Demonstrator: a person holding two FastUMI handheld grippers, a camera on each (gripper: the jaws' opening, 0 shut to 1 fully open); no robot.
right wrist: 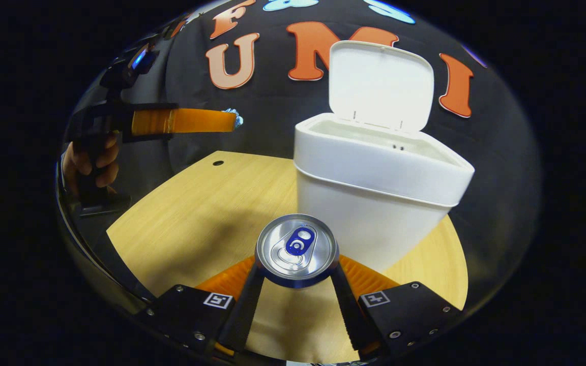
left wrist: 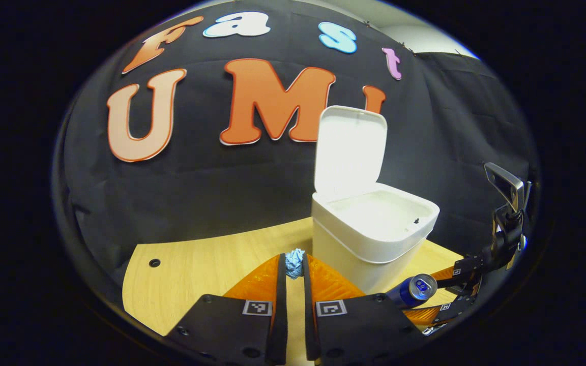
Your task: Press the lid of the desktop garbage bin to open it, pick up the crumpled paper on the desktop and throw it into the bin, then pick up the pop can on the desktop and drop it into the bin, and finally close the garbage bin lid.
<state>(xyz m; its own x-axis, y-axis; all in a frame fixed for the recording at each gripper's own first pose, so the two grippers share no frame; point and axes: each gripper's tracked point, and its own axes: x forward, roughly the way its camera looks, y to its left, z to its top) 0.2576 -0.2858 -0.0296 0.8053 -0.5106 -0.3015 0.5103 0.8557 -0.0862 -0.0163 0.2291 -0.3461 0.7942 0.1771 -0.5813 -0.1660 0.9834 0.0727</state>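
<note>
The bin [right wrist: 374,203] stood on the desk [right wrist: 206,203] with its lid [right wrist: 380,86] tipped up and back, mouth open. The left gripper [left wrist: 294,269] had its fingers clamped on the paper [left wrist: 294,263], a small crumpled wad held above the desk just left of the bin; in the right gripper view a hand [right wrist: 89,165] held that gripper well off to the left. The right gripper [right wrist: 297,277] had its fingers pressed on either side of the can [right wrist: 297,250], top end facing the camera, held close in front of the bin.

White bin [right wrist: 374,203] on wooden table [right wrist: 196,203]
</note>
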